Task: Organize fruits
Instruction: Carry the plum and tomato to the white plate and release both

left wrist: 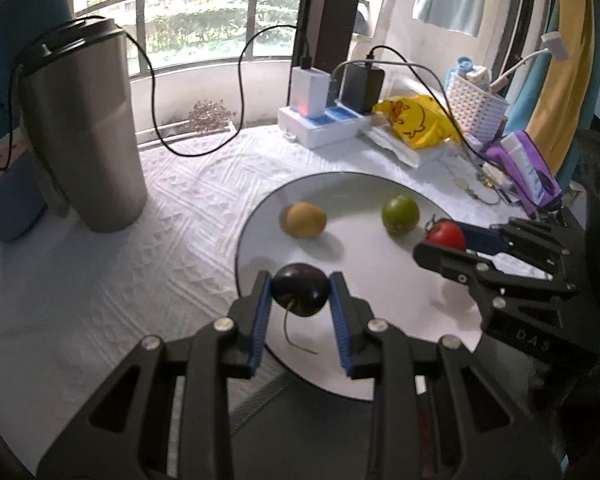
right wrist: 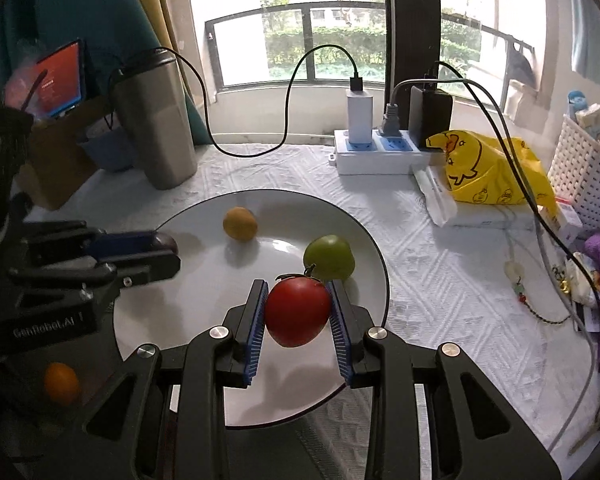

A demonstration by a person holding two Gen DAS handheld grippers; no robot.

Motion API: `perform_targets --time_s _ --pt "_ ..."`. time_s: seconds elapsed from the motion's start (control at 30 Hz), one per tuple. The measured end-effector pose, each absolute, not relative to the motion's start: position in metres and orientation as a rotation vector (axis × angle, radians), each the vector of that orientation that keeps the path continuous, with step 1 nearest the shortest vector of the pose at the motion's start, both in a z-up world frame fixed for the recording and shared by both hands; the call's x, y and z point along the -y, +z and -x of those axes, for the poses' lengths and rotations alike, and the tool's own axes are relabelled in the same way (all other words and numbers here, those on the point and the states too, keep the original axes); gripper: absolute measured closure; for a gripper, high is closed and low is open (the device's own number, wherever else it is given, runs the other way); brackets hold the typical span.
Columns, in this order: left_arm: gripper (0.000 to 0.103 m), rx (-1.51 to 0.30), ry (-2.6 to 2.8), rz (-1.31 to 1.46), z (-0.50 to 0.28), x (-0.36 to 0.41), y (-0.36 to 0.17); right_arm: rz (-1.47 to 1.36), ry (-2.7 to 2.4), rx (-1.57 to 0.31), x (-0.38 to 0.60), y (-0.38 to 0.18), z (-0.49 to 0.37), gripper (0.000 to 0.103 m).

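Two fruits are being held above the white plate (right wrist: 364,240): one dark plum (left wrist: 300,289) is being pinched by the left gripper (left wrist: 300,292), one red tomato (right wrist: 297,312) by the right gripper (right wrist: 298,314). Two are lying on the plate: one yellow-brown fruit (right wrist: 240,223), one green fruit (right wrist: 329,257). One orange fruit (right wrist: 61,383), blurred, is being seen off-plate, possibly a kumquat.

Left gripper (right wrist: 168,254) hides most of the dark plum (right wrist: 171,242); the orange fruit (right wrist: 61,383) sits blurred near the picture's lower-left edge.
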State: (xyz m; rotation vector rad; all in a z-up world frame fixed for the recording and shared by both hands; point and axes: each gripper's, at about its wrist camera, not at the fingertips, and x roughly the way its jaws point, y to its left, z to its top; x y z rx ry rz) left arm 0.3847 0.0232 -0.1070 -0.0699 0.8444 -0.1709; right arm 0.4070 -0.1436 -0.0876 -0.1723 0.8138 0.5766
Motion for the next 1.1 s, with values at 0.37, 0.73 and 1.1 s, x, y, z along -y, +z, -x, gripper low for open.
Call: perform_targets --time_s 0.37,0.73,1.1 --pt "0.072 -0.869 -0.156 0.068 -0.385 -0.024 -0.109 0.216 0.516 -0.84 0.145 -0.093 -0.409 0.07" --pt "0.072 -0.854 -0.144 0.061 -0.379 -0.024 -0.102 0.218 0.494 -0.826 0.148 -0.088 -0.403 0.063" --pt "0.072 -0.815 -0.143 0.063 -0.354 -0.017 -0.082 0.196 0.489 -0.798 0.158 -0.07 -0.383 0.063"
